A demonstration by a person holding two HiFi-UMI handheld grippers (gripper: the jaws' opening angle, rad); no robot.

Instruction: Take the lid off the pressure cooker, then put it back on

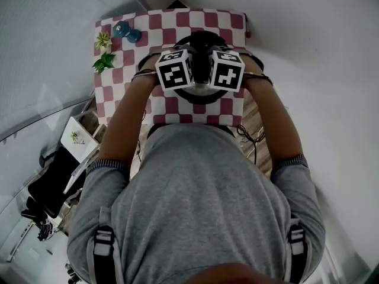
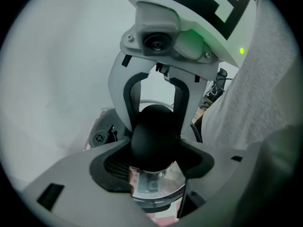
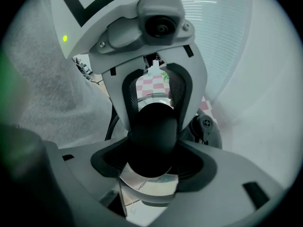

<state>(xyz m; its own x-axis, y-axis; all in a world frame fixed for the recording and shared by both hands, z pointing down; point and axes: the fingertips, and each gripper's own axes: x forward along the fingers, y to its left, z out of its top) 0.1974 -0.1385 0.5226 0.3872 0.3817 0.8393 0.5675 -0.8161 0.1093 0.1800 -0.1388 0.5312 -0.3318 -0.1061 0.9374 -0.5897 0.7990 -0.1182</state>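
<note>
Left gripper point(image 2: 154, 157) and right gripper point(image 3: 152, 150) are both clamping the lid's point(image 2: 156, 187) black knob point(image 2: 154, 134), pressure cooker point(image 1: 201, 97) sitting upper-centre on the checkered table point(image 1: 177, 21); probably starting lid removal, next needing a coordinated twist-and-lift.

Saw little of the pressure cooker point(image 1: 200, 91) at upper centre of the head view, masked by the left gripper point(image 1: 180, 73) and the right gripper point(image 1: 222, 71). Lost the lower edge of the checkered tablecloth point(image 1: 177, 108) under the person's hoodie point(image 1: 201, 206). Could not name the small blue object point(image 1: 127, 32) at upper left. Found only a steel sliver of the lid point(image 2: 156, 186) beneath the black knob point(image 2: 154, 138) in both gripper views.
</note>
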